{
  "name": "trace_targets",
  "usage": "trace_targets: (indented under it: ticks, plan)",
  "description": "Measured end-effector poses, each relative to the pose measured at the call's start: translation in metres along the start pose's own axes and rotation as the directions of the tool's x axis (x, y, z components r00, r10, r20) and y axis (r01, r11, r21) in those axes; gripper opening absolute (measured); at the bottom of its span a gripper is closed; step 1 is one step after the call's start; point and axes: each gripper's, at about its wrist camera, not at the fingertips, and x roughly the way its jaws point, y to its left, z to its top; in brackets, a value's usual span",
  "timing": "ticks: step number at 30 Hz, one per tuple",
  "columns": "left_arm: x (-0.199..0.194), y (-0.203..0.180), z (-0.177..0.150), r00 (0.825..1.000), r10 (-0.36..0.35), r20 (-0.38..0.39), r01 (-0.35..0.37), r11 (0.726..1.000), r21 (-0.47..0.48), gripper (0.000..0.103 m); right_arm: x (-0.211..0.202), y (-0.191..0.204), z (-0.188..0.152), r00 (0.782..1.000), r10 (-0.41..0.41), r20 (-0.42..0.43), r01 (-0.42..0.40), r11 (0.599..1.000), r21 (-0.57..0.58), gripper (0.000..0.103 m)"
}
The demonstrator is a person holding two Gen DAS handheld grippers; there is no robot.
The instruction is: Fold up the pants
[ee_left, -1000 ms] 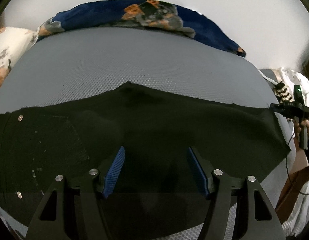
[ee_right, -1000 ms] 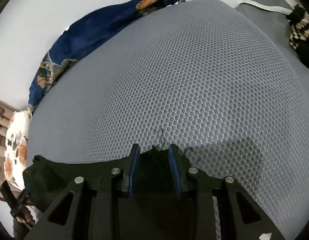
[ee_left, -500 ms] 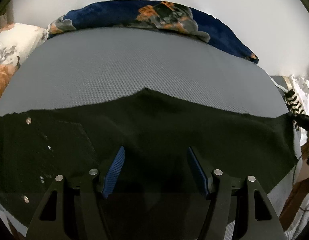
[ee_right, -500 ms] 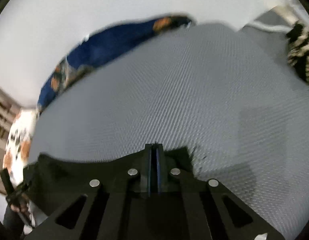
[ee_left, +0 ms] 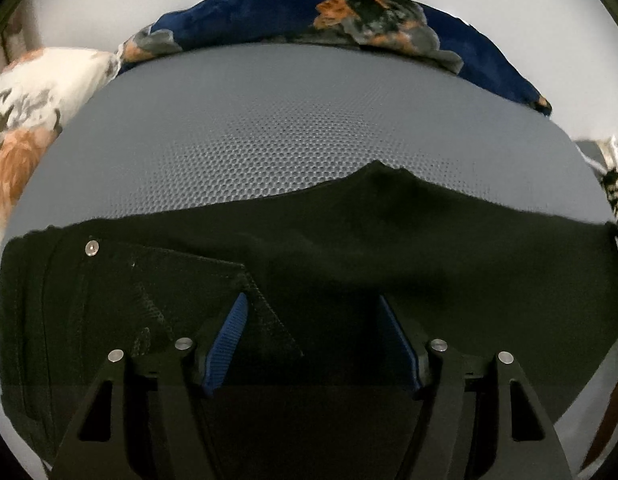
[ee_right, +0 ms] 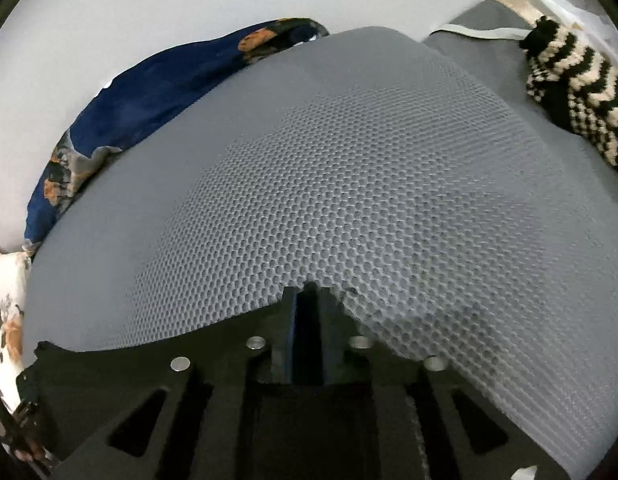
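Black pants [ee_left: 349, 248] lay on a grey mesh mattress [ee_left: 269, 120] below a blue pillow [ee_left: 389, 12]. The left tongs [ee_left: 313, 340] hung spread above the pants; the right tongs [ee_right: 307, 320] pinched their edge.

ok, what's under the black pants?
The black pants lie on the grey mesh mattress, which shows beyond their far edge. Whatever lies directly beneath the cloth is covered.

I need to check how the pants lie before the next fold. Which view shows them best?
The left wrist view: the black pants spread across the grey mesh mattress, waistband rivet and pocket visible. The right wrist view shows only a dark edge beside the shut right tool.
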Motion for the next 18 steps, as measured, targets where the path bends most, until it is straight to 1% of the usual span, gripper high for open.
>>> trace_targets:
  ticks: [2,3,5,6,8,10,14,16,18]
  plan:
    - [-0.002,-0.005,-0.002,1.0,0.007,0.002,-0.007,0.999,0.034,0.07,-0.02,-0.01,-0.007,1.0,0.026,0.018,-0.026,0.999,0.03,0.018]
    - [-0.003,-0.005,-0.002,1.0,0.001,0.003,-0.002,0.999,0.036,0.07,-0.03,-0.015,-0.011,0.999,0.027,0.027,-0.029,0.998,0.05,0.019]
    - [-0.009,-0.004,-0.005,0.999,-0.04,0.004,0.04,0.999,0.026,0.07,-0.051,-0.023,-0.026,0.999,0.014,0.037,-0.017,0.997,0.072,0.019]
    - [-0.012,-0.004,-0.007,0.998,-0.063,0.003,0.062,0.998,0.022,0.07,-0.058,-0.027,-0.034,0.999,0.004,0.034,-0.007,0.997,0.076,0.019]
    - [-0.017,-0.007,-0.013,0.997,-0.081,0.005,0.081,0.996,0.025,0.07,-0.067,-0.033,-0.052,1.0,-0.01,0.009,0.009,0.996,0.088,0.019]
    - [-0.023,-0.011,-0.019,0.995,-0.099,0.006,0.099,0.994,0.044,0.07,-0.074,-0.039,-0.074,0.999,-0.037,-0.009,0.038,0.994,0.104,0.019]
    - [-0.031,-0.017,-0.032,0.99,-0.14,0.0,0.14,0.988,0.072,0.07,-0.077,-0.046,-0.108,0.999,-0.035,-0.04,0.041,0.988,0.147,0.019]
    - [-0.032,-0.019,-0.039,0.989,-0.149,-0.007,0.149,0.985,0.086,0.07,-0.076,-0.045,-0.121,0.998,-0.039,-0.05,0.046,0.988,0.146,0.019]
    - [-0.028,-0.019,-0.048,0.988,-0.152,-0.033,0.154,0.984,0.086,0.07,-0.075,-0.043,-0.131,0.995,-0.084,-0.045,0.09,0.987,0.132,0.019]
